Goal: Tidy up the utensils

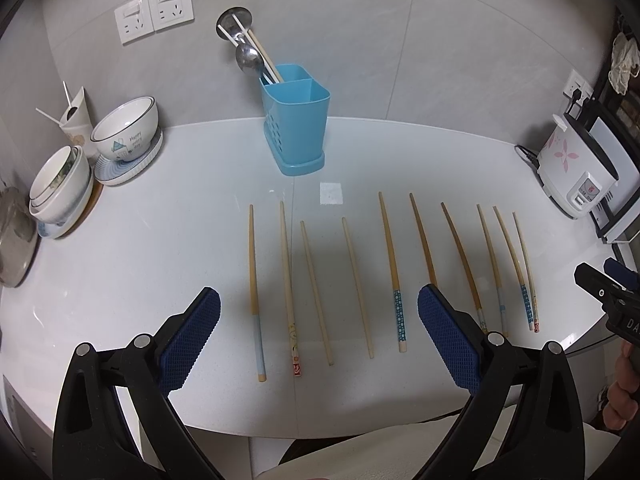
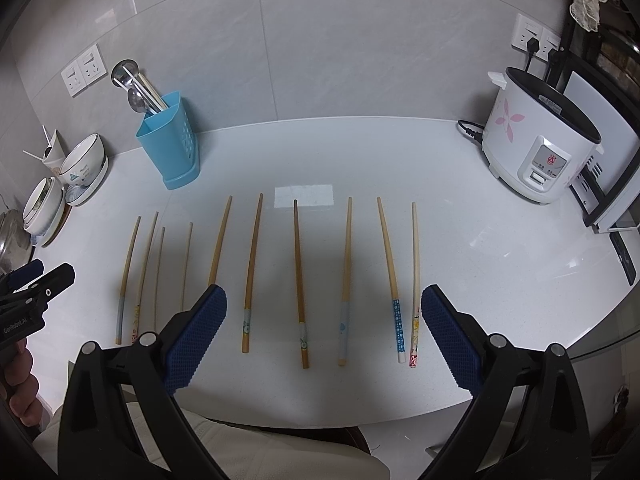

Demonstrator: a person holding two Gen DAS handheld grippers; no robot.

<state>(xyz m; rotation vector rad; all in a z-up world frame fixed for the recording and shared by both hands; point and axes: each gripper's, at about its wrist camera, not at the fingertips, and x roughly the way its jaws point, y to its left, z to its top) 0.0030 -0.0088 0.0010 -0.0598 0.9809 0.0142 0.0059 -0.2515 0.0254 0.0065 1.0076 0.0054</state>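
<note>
Both grippers are wide open and hold nothing. The left gripper [image 1: 319,334] and right gripper [image 2: 324,330] hang over the chopsticks [image 2: 299,280]. The blue holder [image 1: 296,120] stands farther ahead.

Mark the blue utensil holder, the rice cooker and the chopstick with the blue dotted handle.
blue utensil holder [image 1: 294,128], left wrist view, front wall.
rice cooker [image 2: 516,128], right wrist view, white side with the pink flower.
chopstick with the blue dotted handle [image 2: 398,326], right wrist view, dotted handle.
</note>
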